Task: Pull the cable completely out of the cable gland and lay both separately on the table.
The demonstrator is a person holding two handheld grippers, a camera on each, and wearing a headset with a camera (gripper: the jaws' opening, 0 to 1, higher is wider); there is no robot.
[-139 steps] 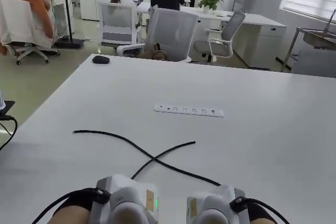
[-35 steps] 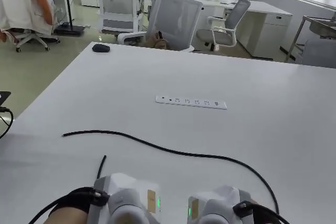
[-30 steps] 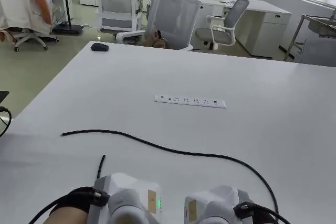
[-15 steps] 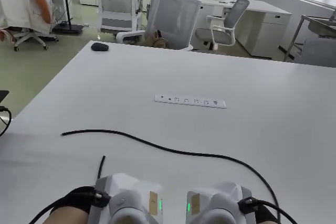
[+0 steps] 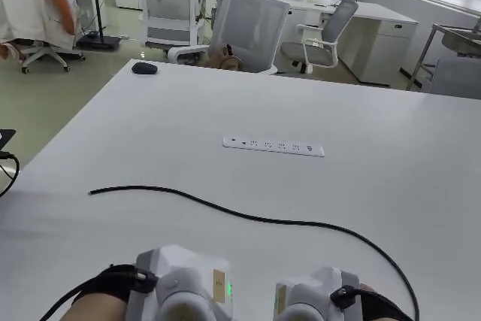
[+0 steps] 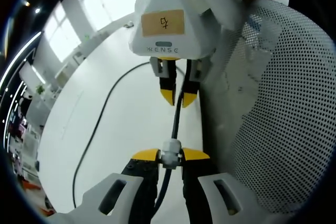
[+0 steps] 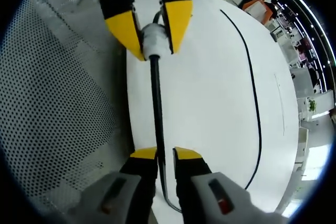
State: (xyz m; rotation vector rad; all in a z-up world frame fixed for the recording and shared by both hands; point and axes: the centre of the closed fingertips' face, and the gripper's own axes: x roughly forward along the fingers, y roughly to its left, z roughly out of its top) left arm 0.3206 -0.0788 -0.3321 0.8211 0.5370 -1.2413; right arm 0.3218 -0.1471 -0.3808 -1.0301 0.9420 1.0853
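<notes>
The small white cable gland [image 6: 171, 152] sits between the yellow fingertips of my left gripper [image 6: 170, 155], which is shut on it. From the gland a black cable [image 6: 176, 121] runs straight to my right gripper [image 6: 177, 97], facing it a short way off and shut on the cable. In the right gripper view the gland [image 7: 154, 43] is in the far jaws, and my right gripper [image 7: 158, 154] pinches the cable [image 7: 156, 103]. The rest of the cable [image 5: 248, 216] curves across the white table [image 5: 301, 95]. Both white gripper housings [image 5: 180, 291] sit at the near edge, hiding the jaws.
A white power strip [image 5: 273, 146] lies at the table's middle and a dark mouse [image 5: 143, 68] at its far left corner. Office chairs [image 5: 248, 31] and desks stand beyond the far edge. A mesh chair back [image 6: 273, 103] is close beside the grippers.
The cable lay crossed over itself 4.6 s ago; now it is one long curve. The short cable end beside the left gripper has gone from sight in the last half second.
</notes>
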